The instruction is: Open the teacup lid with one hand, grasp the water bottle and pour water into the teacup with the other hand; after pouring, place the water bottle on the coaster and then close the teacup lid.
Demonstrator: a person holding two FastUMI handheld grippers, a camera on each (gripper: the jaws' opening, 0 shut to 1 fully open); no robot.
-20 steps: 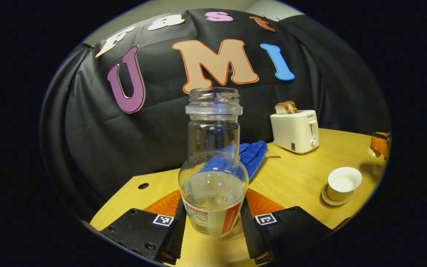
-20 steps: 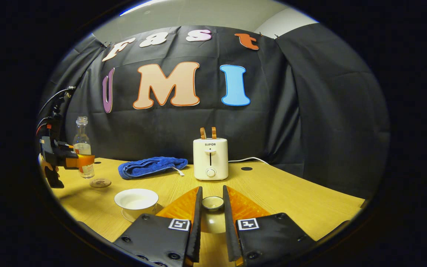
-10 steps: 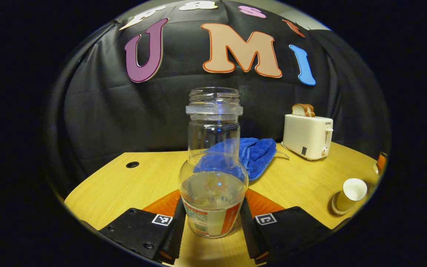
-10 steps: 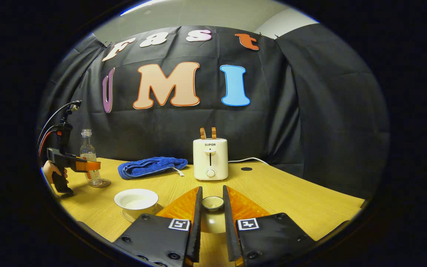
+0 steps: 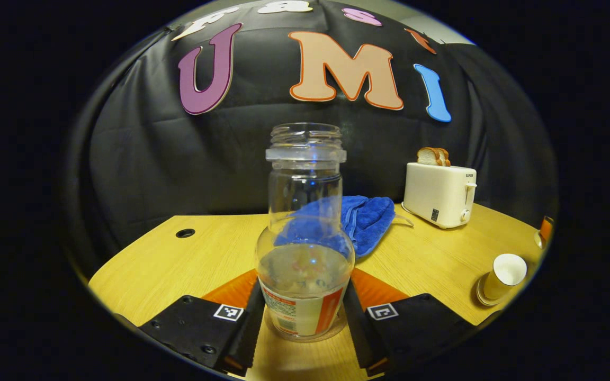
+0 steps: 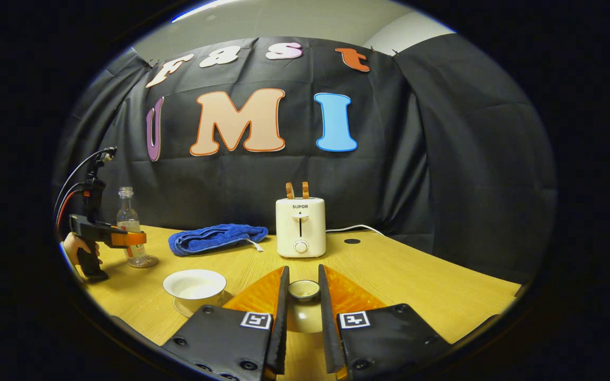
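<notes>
Left hand-held gripper (image 5: 303,338) clamps the water bottle (image 5: 305,248) (part full); right hand-held gripper (image 6: 303,338) pinches the lid (image 6: 304,290); teacup (image 6: 194,284) uncovered

In the right gripper view, the water bottle (image 6: 129,233) stands on the coaster (image 6: 145,262), left of the towel (image 6: 215,237). The toaster (image 6: 300,226) sits right of the towel, the teacup (image 6: 195,286) nearer on the table (image 6: 416,280).

Upright uncapped water bottle (image 5: 305,248) between left tool's (image 5: 304,330) fingers.

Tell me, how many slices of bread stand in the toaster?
2. Both slices stand upright, side by side, in the top slots of the white toaster behind the right gripper: the left slice and the right slice. Their lower parts are hidden inside.
</notes>
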